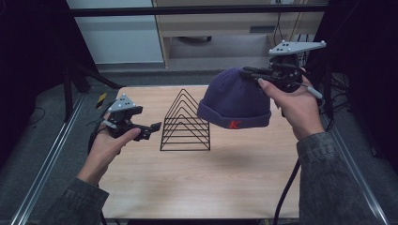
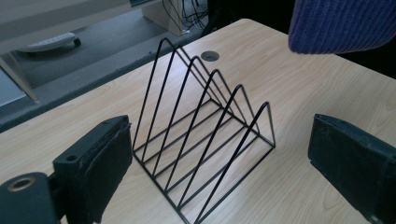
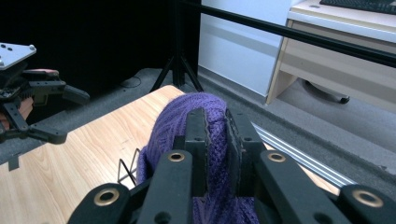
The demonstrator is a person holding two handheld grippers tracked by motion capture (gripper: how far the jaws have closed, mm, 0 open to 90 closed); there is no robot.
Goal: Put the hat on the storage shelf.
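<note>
1. Nearest to me in the high view, both forearms enter from the bottom edge in grey sleeves. A black cable [image 1: 285,187] trails down past the right sleeve.
2. My left hand [image 1: 104,151] holds the left gripper [image 1: 152,130] low over the left part of the table [image 1: 206,183]. Its jaws stand wide apart with nothing between them. In the left gripper view, the two padded jaws sit at either lower corner, and bare wood shows between them.
3. Just right of the left gripper stands the rack [image 1: 185,123], a black wire rack of triangular loops. It rests upright on the table at mid-width. In the left gripper view, the rack [image 2: 205,140] lies between and beyond the jaws, clear of both.
4. The hat [image 1: 236,100], a purple knit one with a small red mark on its cuff, hangs in the air to the right of the rack and above the table. It touches neither. Its shadow falls on the wood below.
5. My right hand [image 1: 295,105] holds the right gripper [image 1: 248,72] raised at the far right. Its jaws are clamped on the crown of the hat. In the right gripper view, the jaws pinch a fold of purple knit [image 3: 187,114].
6. Beyond the table, I see grey floor and a pale desk [image 1: 225,21].
</note>
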